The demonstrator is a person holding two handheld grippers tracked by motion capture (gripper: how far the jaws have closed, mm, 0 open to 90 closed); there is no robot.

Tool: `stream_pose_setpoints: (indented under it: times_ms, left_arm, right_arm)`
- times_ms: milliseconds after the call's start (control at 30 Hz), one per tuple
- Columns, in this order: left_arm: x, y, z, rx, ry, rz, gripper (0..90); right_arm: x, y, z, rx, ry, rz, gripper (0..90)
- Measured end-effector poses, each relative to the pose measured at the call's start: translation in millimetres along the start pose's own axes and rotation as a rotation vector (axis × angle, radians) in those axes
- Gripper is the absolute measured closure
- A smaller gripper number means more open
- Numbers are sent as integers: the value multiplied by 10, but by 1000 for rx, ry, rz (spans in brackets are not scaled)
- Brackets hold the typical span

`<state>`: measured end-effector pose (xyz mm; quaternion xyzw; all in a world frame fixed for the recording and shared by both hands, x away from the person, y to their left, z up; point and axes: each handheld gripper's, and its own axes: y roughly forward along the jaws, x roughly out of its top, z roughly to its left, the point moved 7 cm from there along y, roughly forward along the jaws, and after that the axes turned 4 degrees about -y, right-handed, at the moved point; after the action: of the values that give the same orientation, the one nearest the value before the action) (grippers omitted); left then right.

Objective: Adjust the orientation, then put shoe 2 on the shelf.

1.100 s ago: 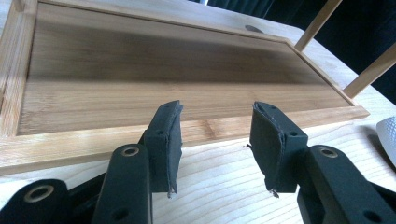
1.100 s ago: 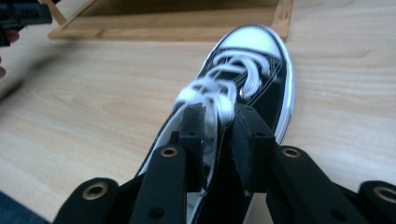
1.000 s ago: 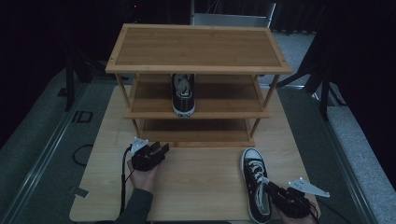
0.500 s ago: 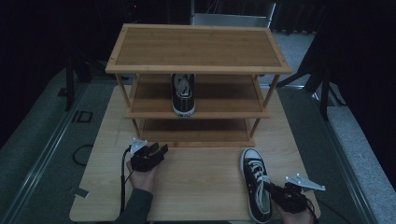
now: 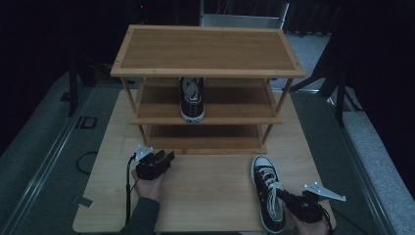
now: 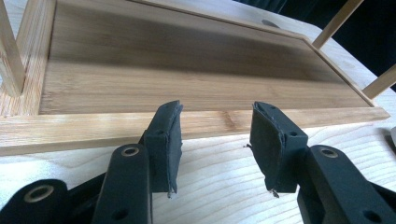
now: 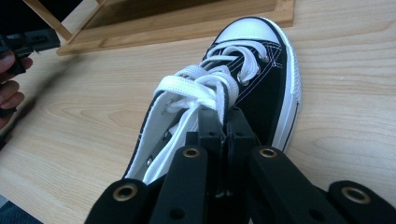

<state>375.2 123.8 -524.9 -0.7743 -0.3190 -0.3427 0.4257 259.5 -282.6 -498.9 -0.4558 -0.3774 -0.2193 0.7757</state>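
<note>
On the counter [image 5: 205,196], the left tongs [image 6: 215,140] stand apart and empty before the rack's [image 5: 205,49] bottom shelf; the high view adds a second sneaker [image 5: 192,100] on the middle shelf. Right of them, the right tongs [image 7: 224,126] are pressed together at the near sneaker's [image 7: 261,88] side wall; whether fabric sits between them is hidden.

Left gripper [image 6: 215,140]: my black jaws, foam pads, brass-ringed holes.
Right gripper [image 7: 223,128]: same black links; grey plate at 3 o'clock.
Sleeve [image 5: 142,215]: dark grey.
</note>
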Motion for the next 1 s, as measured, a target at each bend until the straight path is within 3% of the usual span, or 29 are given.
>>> stream_pose_setpoints:
  times_ms: [100,400,633,1000]
  left_arm:
    - [-7,5,-3,2,0,4,538]
    - [10,8,9,8,-5,3,540]
    - [21,-4,16,11,-9,-4,540]
    - [21,-2,1,8,-3,-2,540]
  right_arm:
    - [4,4,17,7,1,-3,883]
    - [63,-19,137,87,8,-44,883]
    - [158,12,252,110,-30,-57,883]
    - [350,12,451,215,-20,-102,882]
